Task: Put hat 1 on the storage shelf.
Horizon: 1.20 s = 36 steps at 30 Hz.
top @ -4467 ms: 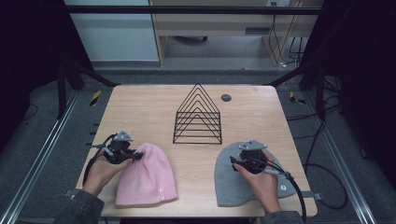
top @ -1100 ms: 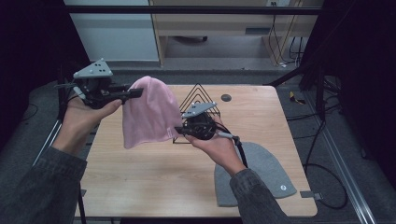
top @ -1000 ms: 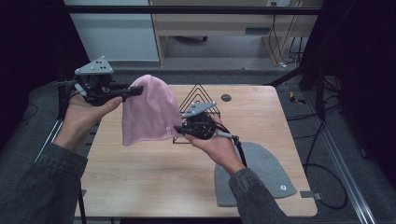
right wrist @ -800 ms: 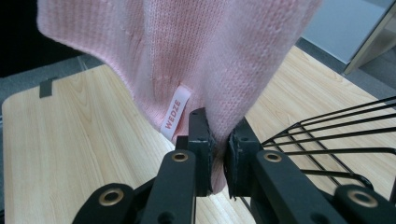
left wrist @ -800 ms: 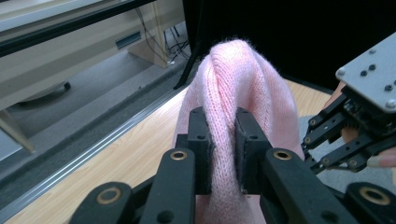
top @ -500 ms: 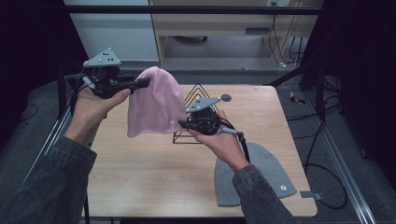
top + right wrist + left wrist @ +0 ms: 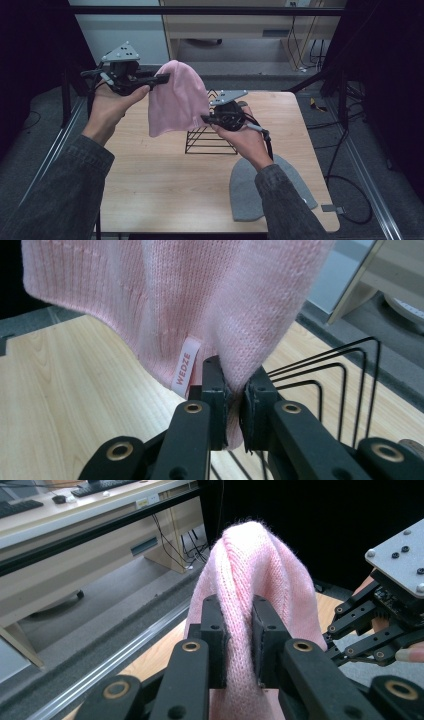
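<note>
Left gripper [image 7: 162, 78]: clamped on the crown of the pink beanie [image 7: 176, 97], held up at 10 o'clock above the table [image 7: 150, 170].
Right gripper [image 7: 206, 119]: pinching the beanie's lower edge, over the wire rack [image 7: 205, 140].
Grey beanie [image 7: 250, 190]: flat at 5 o'clock.

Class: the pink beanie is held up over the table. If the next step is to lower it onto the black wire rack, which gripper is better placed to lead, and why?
Probably the right gripper: it pinches the pink beanie at its lower edge, just above the wire rack. The left gripper grips the beanie's top, higher and farther away.
</note>
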{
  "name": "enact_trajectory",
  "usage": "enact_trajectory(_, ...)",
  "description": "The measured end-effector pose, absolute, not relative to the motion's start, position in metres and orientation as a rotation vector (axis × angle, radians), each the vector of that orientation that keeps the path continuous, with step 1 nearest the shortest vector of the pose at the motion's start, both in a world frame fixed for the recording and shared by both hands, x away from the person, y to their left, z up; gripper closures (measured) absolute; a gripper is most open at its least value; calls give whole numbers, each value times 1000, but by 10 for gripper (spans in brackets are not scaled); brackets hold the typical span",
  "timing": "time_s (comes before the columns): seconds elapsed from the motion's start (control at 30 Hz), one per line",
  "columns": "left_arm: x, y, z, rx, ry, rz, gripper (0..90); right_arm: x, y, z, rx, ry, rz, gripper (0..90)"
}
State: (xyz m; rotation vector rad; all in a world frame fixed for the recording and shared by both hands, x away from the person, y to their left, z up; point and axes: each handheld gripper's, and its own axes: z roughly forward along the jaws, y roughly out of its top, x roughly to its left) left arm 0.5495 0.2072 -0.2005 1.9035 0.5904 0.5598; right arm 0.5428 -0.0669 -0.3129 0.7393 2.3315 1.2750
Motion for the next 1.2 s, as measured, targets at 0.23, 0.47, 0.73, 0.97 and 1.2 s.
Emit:
enact_trajectory(0.23, 559, 196, -193, 1868, 591, 571, 787, 554, -77, -306, 767, 2301, 1319, 829)
enact_trajectory(0.47, 577, 180, -196, 1851, 583, 577, 787, 568, -90, -305, 801, 2246, 1320, 829)
enact_trajectory(0.73, 583, 168, -205, 1860, 565, 580, 786, 573, -95, -313, 811, 2212, 1279, 828)
enact_trajectory(0.97, 589, 166, -211, 1857, 563, 582, 783, 575, -105, -321, 822, 2178, 1281, 827)
enact_trajectory(1.2, 593, 158, -217, 1849, 561, 573, 781, 576, -112, -321, 824, 2174, 1249, 827)
